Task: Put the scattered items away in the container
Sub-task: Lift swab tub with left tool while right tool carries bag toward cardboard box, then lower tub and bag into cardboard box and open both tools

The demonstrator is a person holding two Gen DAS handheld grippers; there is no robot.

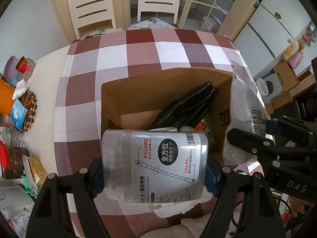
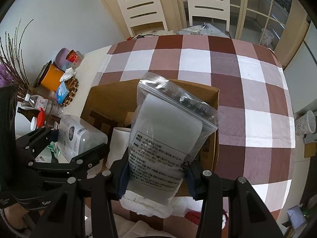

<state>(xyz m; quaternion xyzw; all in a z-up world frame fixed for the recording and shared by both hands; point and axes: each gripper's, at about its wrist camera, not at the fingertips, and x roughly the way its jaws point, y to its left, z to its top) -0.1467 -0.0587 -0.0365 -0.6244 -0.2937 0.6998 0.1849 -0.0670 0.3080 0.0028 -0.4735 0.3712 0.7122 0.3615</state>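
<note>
An open cardboard box (image 1: 122,91) stands on the checked tablecloth; a black glove (image 1: 186,107) and a white roll (image 2: 118,144) lie inside. My left gripper (image 1: 154,172) is shut on a clear round tub of cotton swabs (image 1: 154,164), held over the box's near edge. The right gripper (image 2: 156,178) is shut on a clear zip bag of white pads (image 2: 166,138), held upright over the box's near right side. In the left wrist view the bag (image 1: 243,107) and right gripper (image 1: 271,138) show at the right. The tub (image 2: 79,134) shows at the left of the right wrist view.
Along the table's left edge stand an orange pot (image 2: 51,77), a purple bowl (image 2: 63,56), a red-printed cup (image 2: 73,56), a blue packet (image 2: 62,92) on a wooden trivet, bottles (image 2: 43,103) and jars. White crumpled tissue (image 2: 146,208) lies by the box's near side. Two white chairs (image 2: 142,6) stand behind.
</note>
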